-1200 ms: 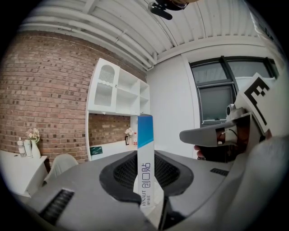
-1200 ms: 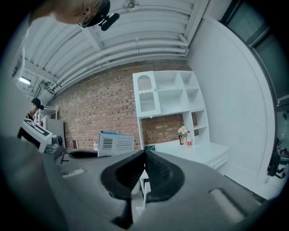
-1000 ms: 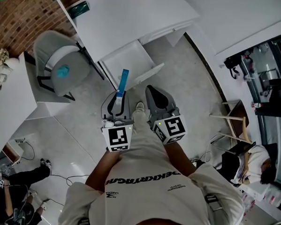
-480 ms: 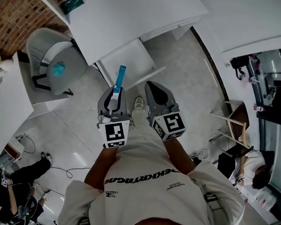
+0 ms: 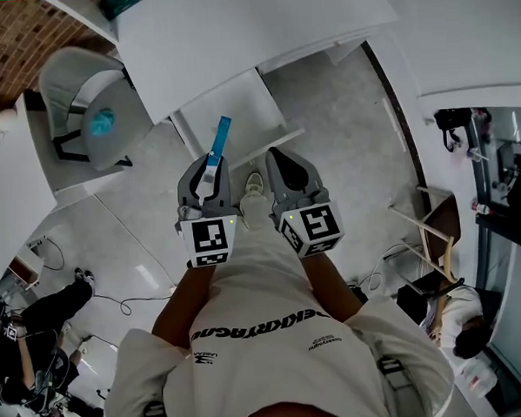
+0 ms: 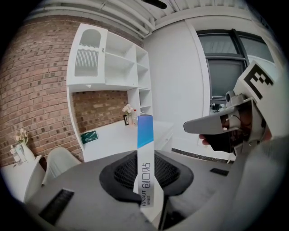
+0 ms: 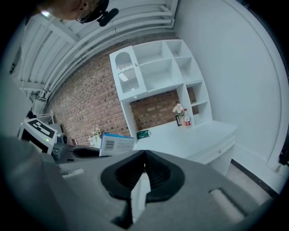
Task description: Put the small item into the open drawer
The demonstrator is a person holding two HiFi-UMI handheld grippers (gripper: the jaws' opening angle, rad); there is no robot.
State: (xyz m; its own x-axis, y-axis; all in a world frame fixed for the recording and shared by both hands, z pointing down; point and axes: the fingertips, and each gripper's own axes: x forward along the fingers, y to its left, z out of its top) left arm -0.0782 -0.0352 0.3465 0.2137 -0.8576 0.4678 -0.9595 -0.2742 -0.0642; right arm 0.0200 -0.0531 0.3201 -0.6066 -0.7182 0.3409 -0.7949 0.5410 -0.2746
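Note:
A slim white box with a blue end (image 5: 218, 144) stands out from my left gripper (image 5: 208, 169), which is shut on its white lower part. In the left gripper view the box (image 6: 145, 153) rises upright between the dark pads. Its blue tip reaches the near corner of the open white drawer (image 5: 238, 104), which is pulled out from under the white desk (image 5: 234, 39). My right gripper (image 5: 281, 156) is alongside to the right, jaws together and empty; its own view shows the pads (image 7: 156, 173) meeting with nothing between them.
A grey chair (image 5: 85, 99) with a teal item on its seat stands left of the drawer. A green packet (image 5: 123, 3) lies on the desk. The person's shoe (image 5: 256, 184) shows between the grippers. White shelves (image 7: 158, 67) stand on the desk against a brick wall.
Both grippers have moved forward and down toward the drawer together. The box stays gripped in the left one, its tip now at the drawer's near corner.

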